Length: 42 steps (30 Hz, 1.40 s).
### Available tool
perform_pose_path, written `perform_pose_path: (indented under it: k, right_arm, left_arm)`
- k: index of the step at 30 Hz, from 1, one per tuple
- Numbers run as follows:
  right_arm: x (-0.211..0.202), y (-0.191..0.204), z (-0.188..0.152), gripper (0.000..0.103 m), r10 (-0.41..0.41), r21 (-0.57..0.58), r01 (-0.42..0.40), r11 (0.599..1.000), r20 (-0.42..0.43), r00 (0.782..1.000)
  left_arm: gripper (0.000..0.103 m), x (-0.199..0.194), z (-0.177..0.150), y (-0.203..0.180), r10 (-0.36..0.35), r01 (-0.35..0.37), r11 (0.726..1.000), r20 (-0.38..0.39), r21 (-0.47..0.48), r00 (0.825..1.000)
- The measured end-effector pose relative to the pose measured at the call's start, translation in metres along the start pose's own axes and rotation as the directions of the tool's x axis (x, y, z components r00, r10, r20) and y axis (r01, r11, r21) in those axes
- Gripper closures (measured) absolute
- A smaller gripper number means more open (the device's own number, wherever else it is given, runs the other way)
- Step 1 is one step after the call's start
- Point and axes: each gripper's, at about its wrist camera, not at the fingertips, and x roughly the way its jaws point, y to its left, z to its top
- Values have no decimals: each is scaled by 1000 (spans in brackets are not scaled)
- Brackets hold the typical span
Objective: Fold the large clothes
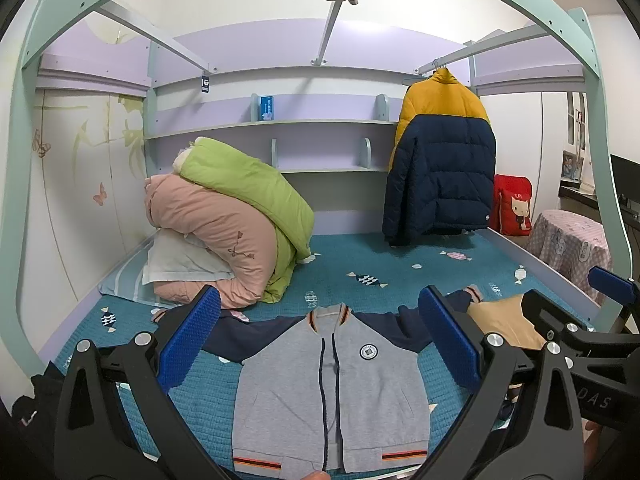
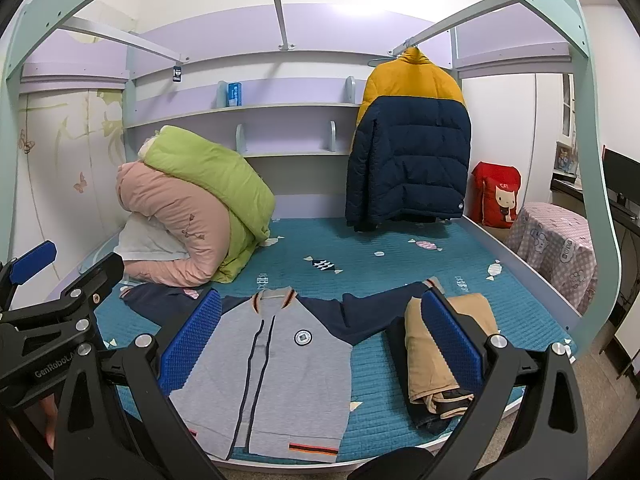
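- You are holding the left gripper [image 1: 320, 336] above the near edge of the bed [image 1: 360, 264], jaws spread wide and gripping nothing.
- You are holding the right gripper [image 2: 320, 340] alongside it, jaws equally wide apart and gripping nothing.
- The grey baseball jacket [image 1: 332, 392] is lying flat, front up and zipped, on the teal bedspread, navy sleeves stretching outward and hem near the bed's front edge.
- Folded tan trousers [image 2: 436, 344] are sitting on a dark folded garment just to the jacket's right.
- Rolled pink and green quilts [image 2: 192, 216] are piling up at the back left.
- A yellow-and-navy puffer coat [image 1: 440, 160] is hanging at the back right.
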Motion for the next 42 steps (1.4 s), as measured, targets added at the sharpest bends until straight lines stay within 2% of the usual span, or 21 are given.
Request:
perform_pose_path:
  k: [42]
  right_arm:
    - [3,-14,-4,7,-18,26,18,1000,-18,1000]
  left_arm:
    - [4,11,-2,-13,-24,25,1000,-27,12,999]
